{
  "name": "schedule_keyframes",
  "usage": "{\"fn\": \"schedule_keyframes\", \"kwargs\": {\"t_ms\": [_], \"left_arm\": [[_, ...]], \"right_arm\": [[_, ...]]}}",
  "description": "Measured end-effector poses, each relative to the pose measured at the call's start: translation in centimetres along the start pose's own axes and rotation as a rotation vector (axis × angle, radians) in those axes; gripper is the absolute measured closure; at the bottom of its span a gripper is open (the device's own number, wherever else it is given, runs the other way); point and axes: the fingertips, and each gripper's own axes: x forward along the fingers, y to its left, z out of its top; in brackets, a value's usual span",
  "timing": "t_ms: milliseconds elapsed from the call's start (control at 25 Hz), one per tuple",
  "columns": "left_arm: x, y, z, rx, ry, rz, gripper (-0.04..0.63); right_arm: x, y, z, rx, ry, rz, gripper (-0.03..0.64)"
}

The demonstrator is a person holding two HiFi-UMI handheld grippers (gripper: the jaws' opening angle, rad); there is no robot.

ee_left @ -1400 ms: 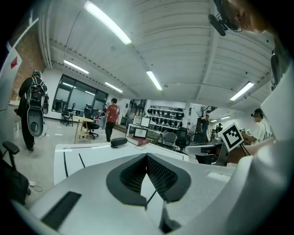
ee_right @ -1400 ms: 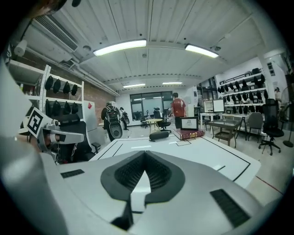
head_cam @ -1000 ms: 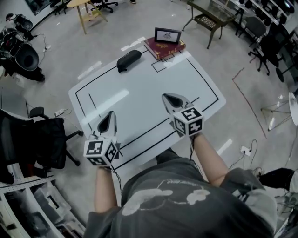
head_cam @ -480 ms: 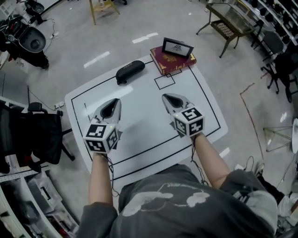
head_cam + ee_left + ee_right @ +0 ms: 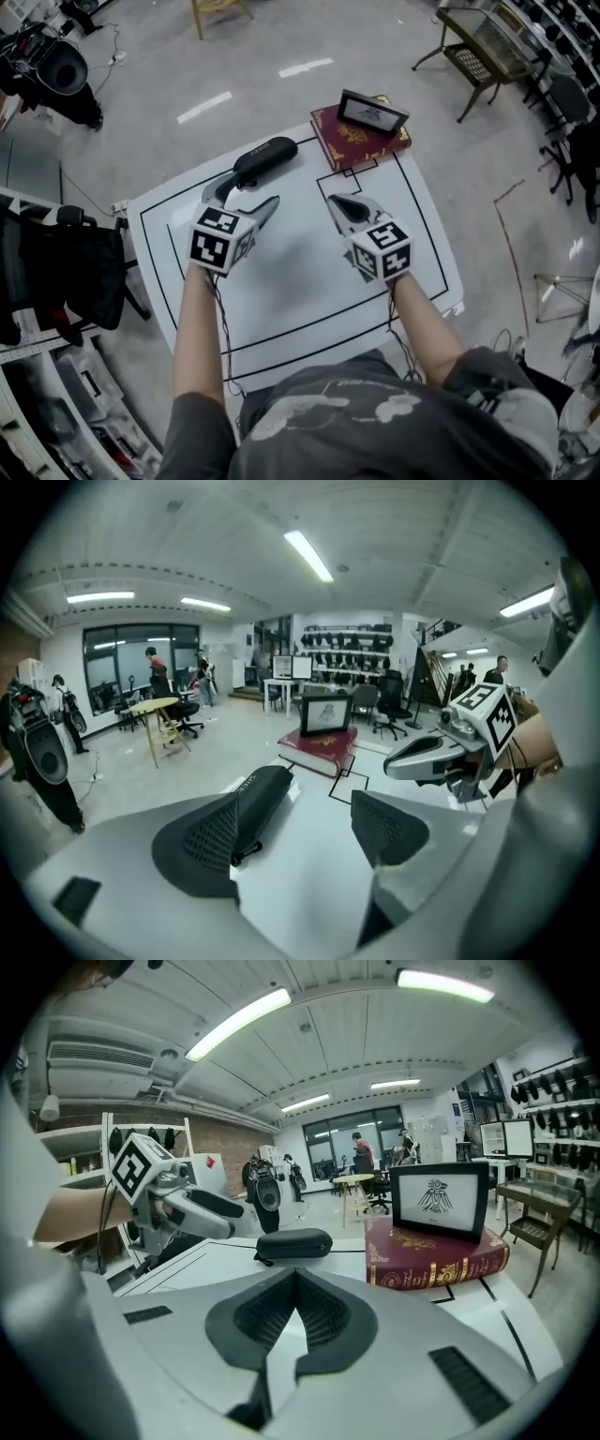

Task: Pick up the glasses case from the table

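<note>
The black glasses case (image 5: pixel 265 159) lies at the far left of the white table (image 5: pixel 300 281). My left gripper (image 5: pixel 242 195) is just short of the case's near end, its jaws opening wide. In the left gripper view the case (image 5: pixel 264 792) runs away from beside the left finger (image 5: pixel 199 844); neither pad presses on it. My right gripper (image 5: pixel 349 208) hovers over the table's middle, shut and empty. In the right gripper view the shut jaws (image 5: pixel 295 1314) point toward the case (image 5: pixel 291 1243).
A dark red book (image 5: pixel 361 139) with a small framed picture (image 5: pixel 372 111) on it sits at the table's far edge, to the right of the case. Black lines mark the tabletop. Chairs (image 5: pixel 84 272) and equipment stand on the floor around.
Both hands moved forward across the table. The left gripper travelled up to the case and its jaws went from shut to wide apart. The right gripper stayed shut.
</note>
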Motion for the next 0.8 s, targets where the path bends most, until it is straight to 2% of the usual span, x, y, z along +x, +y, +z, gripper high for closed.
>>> {"fn": "schedule_keyframes", "kwargs": {"t_ms": [200,400,680,800], "left_arm": [[4.0,2.8,-0.2,0.097,0.128,-0.004,0.201],[7.4,4.6,-0.5,0.209,0.255,-0.025,0.198],[11.1,5.4,-2.1,0.224,0.374,-0.098,0.195],[12.3,5.9,-2.4,0.265,0.418,-0.102,0.195]], "right_arm": [[1.6,-1.5,-0.6,0.022,0.023,0.024,0.617],[3.1,-2.9,-1.5,0.034,0.039,0.040,0.617],[4.2,-4.2,-2.2,0.059,0.051,0.061,0.617],[4.2,-4.6,-2.1,0.061,0.049,0.071,0.617]]}}
